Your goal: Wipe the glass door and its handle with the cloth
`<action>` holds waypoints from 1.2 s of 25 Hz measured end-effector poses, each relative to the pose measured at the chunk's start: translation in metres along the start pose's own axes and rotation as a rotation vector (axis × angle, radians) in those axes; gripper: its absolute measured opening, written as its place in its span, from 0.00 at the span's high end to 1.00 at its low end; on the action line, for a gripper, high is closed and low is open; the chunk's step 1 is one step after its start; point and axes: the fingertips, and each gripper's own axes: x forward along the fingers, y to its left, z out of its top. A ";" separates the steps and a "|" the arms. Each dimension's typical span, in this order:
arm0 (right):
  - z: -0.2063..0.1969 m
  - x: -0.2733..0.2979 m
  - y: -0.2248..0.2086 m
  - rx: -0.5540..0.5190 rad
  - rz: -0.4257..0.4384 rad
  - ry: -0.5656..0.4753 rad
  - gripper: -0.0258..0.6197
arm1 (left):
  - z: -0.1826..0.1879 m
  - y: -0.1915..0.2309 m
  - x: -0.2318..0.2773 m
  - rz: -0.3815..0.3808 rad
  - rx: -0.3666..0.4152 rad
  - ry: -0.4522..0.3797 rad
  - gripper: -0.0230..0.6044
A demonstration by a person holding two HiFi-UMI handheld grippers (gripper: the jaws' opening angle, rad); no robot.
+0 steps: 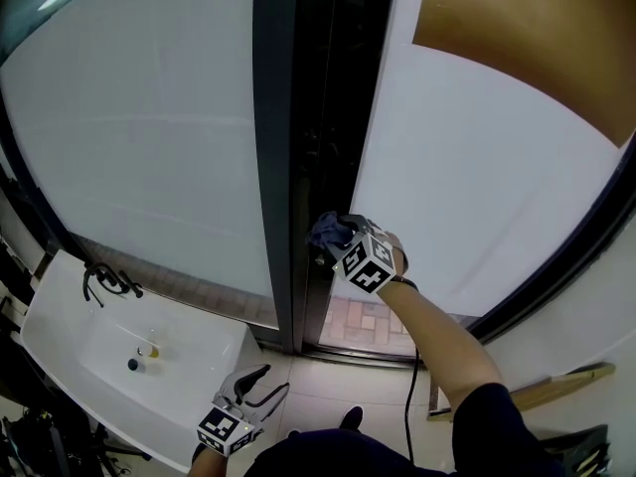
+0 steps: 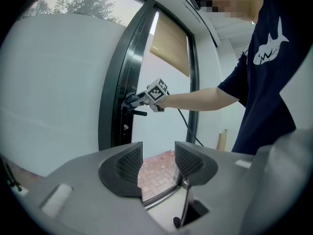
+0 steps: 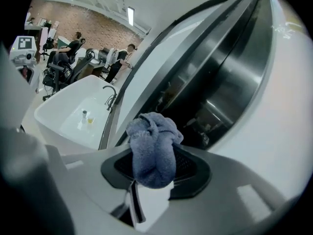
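Right claw (image 3: pixel 155 173) half-hidden under cloth (image 3: pixel 151 146)

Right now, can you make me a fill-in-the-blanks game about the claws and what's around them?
The right claw is shut on a blue ____.
The left claw is ____ and holds nothing.
The black tap belongs to the white ____.
Missing words: cloth; open; sink.
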 end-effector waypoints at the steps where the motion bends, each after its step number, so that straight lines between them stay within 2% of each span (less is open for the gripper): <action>1: 0.003 0.000 0.001 0.013 0.009 -0.007 0.72 | 0.000 0.000 0.000 0.000 0.000 0.001 0.64; 13: -0.015 0.005 0.010 0.237 0.184 0.056 0.73 | 0.000 -0.001 0.006 -0.001 -0.007 0.009 0.64; 20: -0.041 -0.010 0.002 0.325 0.232 0.084 0.73 | 0.004 -0.007 0.018 -0.025 0.001 0.008 0.64; 30: -0.084 -0.040 -0.009 0.375 0.268 0.132 0.73 | 0.006 -0.011 0.024 -0.044 0.021 0.008 0.64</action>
